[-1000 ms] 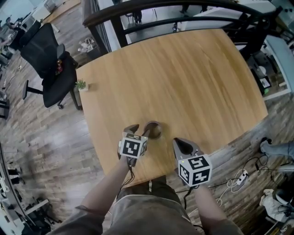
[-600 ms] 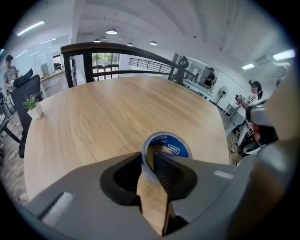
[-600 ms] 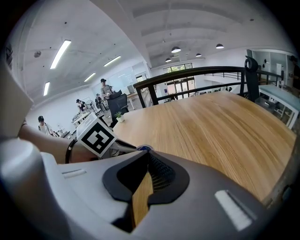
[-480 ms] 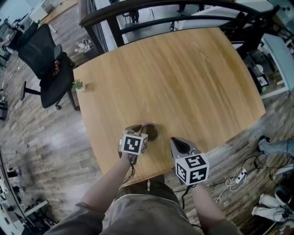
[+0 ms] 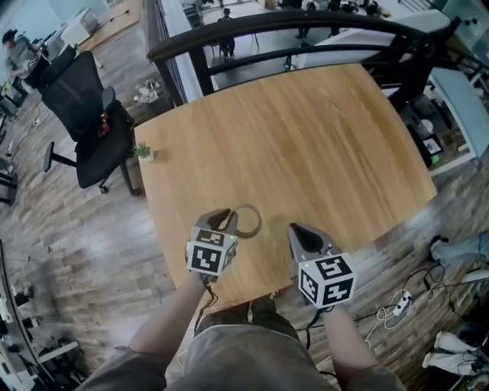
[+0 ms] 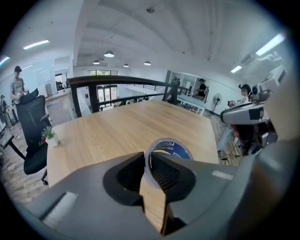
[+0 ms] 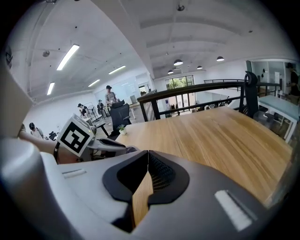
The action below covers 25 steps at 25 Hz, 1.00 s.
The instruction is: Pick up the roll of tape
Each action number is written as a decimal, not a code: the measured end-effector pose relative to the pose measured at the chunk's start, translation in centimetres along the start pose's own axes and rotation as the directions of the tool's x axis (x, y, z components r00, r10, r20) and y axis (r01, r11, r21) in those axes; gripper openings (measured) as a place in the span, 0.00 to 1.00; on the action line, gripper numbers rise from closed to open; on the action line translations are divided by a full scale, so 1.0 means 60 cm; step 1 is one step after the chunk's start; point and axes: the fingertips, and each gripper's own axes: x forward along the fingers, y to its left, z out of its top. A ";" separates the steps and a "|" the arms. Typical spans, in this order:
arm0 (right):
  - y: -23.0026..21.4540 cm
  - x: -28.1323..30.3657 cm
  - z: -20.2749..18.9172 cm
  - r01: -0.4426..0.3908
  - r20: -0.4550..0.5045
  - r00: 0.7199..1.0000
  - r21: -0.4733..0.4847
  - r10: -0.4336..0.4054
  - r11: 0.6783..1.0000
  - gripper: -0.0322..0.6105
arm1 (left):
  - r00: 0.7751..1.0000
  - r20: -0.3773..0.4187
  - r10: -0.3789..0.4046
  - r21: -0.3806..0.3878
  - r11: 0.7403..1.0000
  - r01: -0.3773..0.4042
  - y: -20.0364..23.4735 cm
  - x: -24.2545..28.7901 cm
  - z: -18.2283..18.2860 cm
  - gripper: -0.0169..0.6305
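The roll of tape [image 5: 247, 221], a clear ring with a blue label inside, hangs just above the wooden table [image 5: 306, 137] near its front edge. My left gripper [image 5: 228, 222] grips the roll by its wall, and its jaws are still closing. In the left gripper view the wall of the roll of tape [image 6: 169, 147] sits pinched between the two pads of the left gripper [image 6: 149, 162]. To the right, my right gripper [image 5: 299, 231] hovers over the table, apart from the roll. The right gripper view shows the right gripper [image 7: 147, 157] with its pads touching and nothing between them.
A small potted plant [image 5: 143, 151] stands at the table's left edge. A black office chair [image 5: 84, 114] is on the floor to the left. A dark railing [image 5: 306, 23] runs behind the table's far edge. Cables [image 5: 397, 302] lie on the floor at the right.
The left jaws have closed on the roll's wall. Both grippers have risen toward the camera, and the roll has come up off the table and tilted.
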 end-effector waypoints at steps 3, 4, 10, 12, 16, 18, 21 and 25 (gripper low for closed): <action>0.014 -0.031 0.042 0.012 0.064 0.998 -0.026 -0.010 1.000 0.07 | 0.996 0.086 0.001 0.033 0.999 -0.004 -0.001 -0.057 0.052 0.10; 0.018 -0.043 0.056 0.018 0.088 0.996 -0.036 -0.015 0.999 0.07 | 0.993 0.118 0.001 0.044 0.999 -0.006 -0.003 -0.076 0.069 0.10; 0.065 -0.134 0.141 0.057 0.234 0.972 -0.105 -0.031 0.993 0.07 | 0.945 0.325 -0.018 0.139 0.990 -0.029 -0.024 -0.208 0.164 0.10; 0.085 -0.168 0.164 0.064 0.279 0.960 -0.128 -0.027 0.990 0.07 | 0.925 0.379 -0.026 0.161 0.986 -0.039 -0.033 -0.253 0.186 0.10; 0.119 -0.229 0.193 0.073 0.355 0.935 -0.151 -0.015 0.986 0.07 | 0.887 0.461 -0.033 0.186 0.981 -0.060 -0.046 -0.333 0.215 0.10; 0.131 -0.255 0.201 0.077 0.379 0.925 -0.160 -0.010 0.984 0.07 | 0.866 0.500 -0.035 0.191 0.979 -0.071 -0.054 -0.368 0.228 0.10; 0.152 -0.286 0.212 0.077 0.410 0.912 -0.174 0.001 0.982 0.07 | 0.832 0.553 -0.034 0.199 0.976 -0.092 -0.062 -0.418 0.243 0.10; 0.183 -0.318 0.222 0.051 0.445 0.895 -0.181 0.035 0.982 0.07 | 0.804 0.594 -0.017 0.206 0.970 -0.131 -0.069 -0.473 0.245 0.10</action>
